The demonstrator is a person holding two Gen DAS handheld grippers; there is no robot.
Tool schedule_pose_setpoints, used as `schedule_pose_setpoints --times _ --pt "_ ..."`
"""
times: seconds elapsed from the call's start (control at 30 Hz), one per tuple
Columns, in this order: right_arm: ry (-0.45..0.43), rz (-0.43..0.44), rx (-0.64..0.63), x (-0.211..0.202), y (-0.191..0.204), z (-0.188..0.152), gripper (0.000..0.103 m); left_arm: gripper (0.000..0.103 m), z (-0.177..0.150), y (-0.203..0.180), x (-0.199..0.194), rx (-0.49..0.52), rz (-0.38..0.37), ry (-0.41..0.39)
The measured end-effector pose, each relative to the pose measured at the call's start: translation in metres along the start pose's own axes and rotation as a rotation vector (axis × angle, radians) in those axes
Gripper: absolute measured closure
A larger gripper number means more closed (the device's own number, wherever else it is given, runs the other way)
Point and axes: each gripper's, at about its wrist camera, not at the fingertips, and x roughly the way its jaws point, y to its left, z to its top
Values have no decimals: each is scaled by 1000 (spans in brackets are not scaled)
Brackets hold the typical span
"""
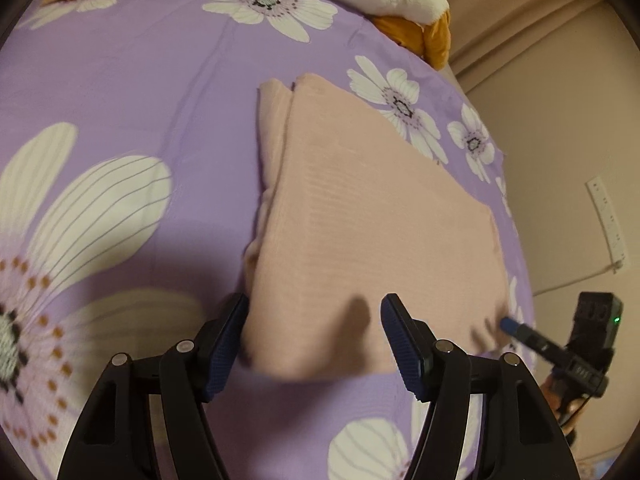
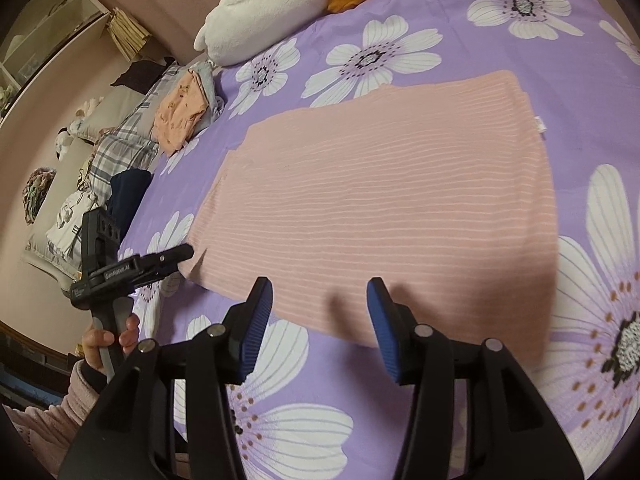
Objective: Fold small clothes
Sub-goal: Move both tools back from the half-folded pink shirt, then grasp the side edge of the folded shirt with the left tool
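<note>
Left gripper (image 1: 314,340): black plastic arms carrying ridged blue pads, silver round pins showing at the joints. Right gripper (image 2: 318,322) is showing the same build (white lettering on the body, a green light glowing). Person's hand (image 2: 108,342) is wearing a fuzzy pale-pink sleeve (image 2: 76,396).

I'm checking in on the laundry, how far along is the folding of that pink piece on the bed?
Done: the pink garment lies flat on the sheet, its layers doubled at one edge. In hand: nothing; the left gripper and right gripper are both open at its near edge, gripping no cloth. Left: it looks wide enough for another fold, then likely joins the folded pile.
</note>
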Motion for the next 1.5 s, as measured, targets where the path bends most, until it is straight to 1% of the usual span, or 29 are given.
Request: schedule_pose_setpoints --times 0.33,0.47,0.57,0.67,0.77,0.8,0.83,0.87,0.93,0.97,1.0,1.03,1.07,1.1,1.13,1.2,1.33,1.37,1.43,1.5 --pt "35 31 13 32 2 7 53 36 36 5 26 -64 -145 15" --pt "32 34 5 41 3 15 53 36 49 0 35 -66 -152 9" --pt "22 30 -8 50 5 27 53 36 58 -3 40 -58 -152 10" --pt "-9 15 -27 57 8 46 53 36 64 -6 42 -45 -149 9" --pt "-41 0 -36 66 10 68 54 36 66 -10 43 -18 -132 10" --pt "-49 -10 -39 71 11 77 55 38 66 -12 43 -7 -125 8" --pt "-52 -23 -39 78 13 87 58 42 66 -13 43 5 -115 6" --pt "-52 -35 -35 85 13 97 63 44 66 -14 42 19 -98 4" --pt "-56 -63 -29 97 14 112 70 54 65 -15 41 33 -71 1" --pt "-58 -75 -28 101 15 117 74 57 64 -15 41 38 -55 1" --pt "-61 -90 -28 107 15 123 77 64 64 -14 40 41 -39 2" --pt "-57 -112 -23 114 15 128 81 68 64 -14 40 44 -27 -1" --pt "-48 -127 -21 120 14 132 84 69 63 -13 39 49 -17 -1" --pt "-29 -150 -20 128 13 135 85 72 63 -13 40 56 1 4" --pt "-11 -172 -23 134 13 136 88 79 63 -14 41 60 18 6" --pt "0 -203 -39 141 14 135 90 79 62 -14 42 64 40 10" --pt "3 -203 -41 130 17 133 90 79 61 -16 42 72 60 5" --pt "1 -194 -40 127 19 131 89 79 61 -18 42 77 66 3" --pt "-12 -142 -42 111 24 121 89 79 60 -21 42 88 82 3" --pt "-16 -126 -68 102 30 107 89 79 60 -22 42 96 92 4"
